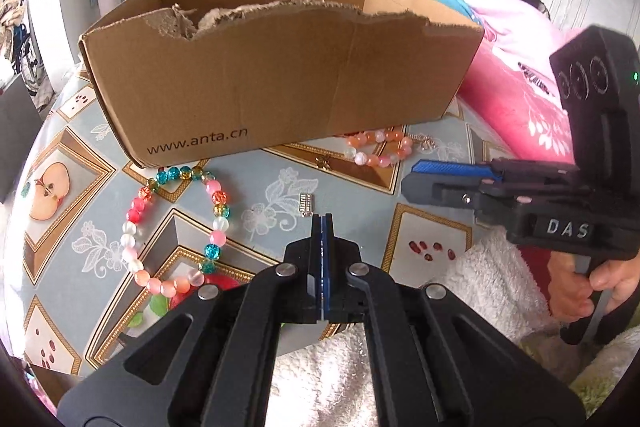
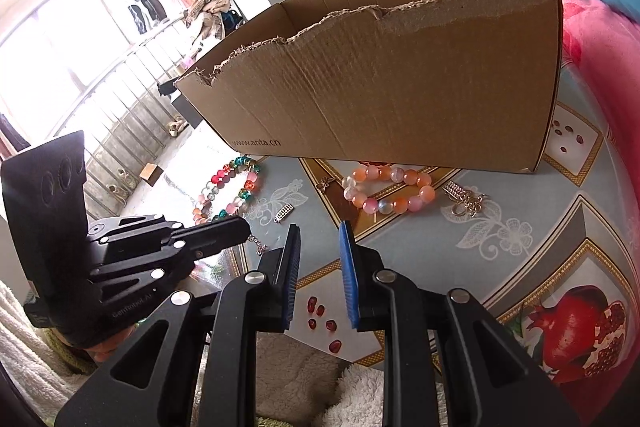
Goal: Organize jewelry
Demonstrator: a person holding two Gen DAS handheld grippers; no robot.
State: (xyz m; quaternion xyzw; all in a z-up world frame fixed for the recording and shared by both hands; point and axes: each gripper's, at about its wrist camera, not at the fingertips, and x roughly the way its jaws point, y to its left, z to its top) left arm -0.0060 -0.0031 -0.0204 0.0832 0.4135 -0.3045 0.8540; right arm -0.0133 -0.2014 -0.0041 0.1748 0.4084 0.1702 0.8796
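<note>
Printed low left on box (image 1: 280, 67): "www.anta.cn". Embossed at right on right gripper (image 1: 416, 183): "DAS", fingers parted, empty. Left gripper (image 1: 322, 223) fingers clenched, empty, near charm (image 1: 307, 205).

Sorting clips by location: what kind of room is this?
Probably a lived-in bedroom: pink and blue bedding beside the table, clothes hanging by the window.
</note>
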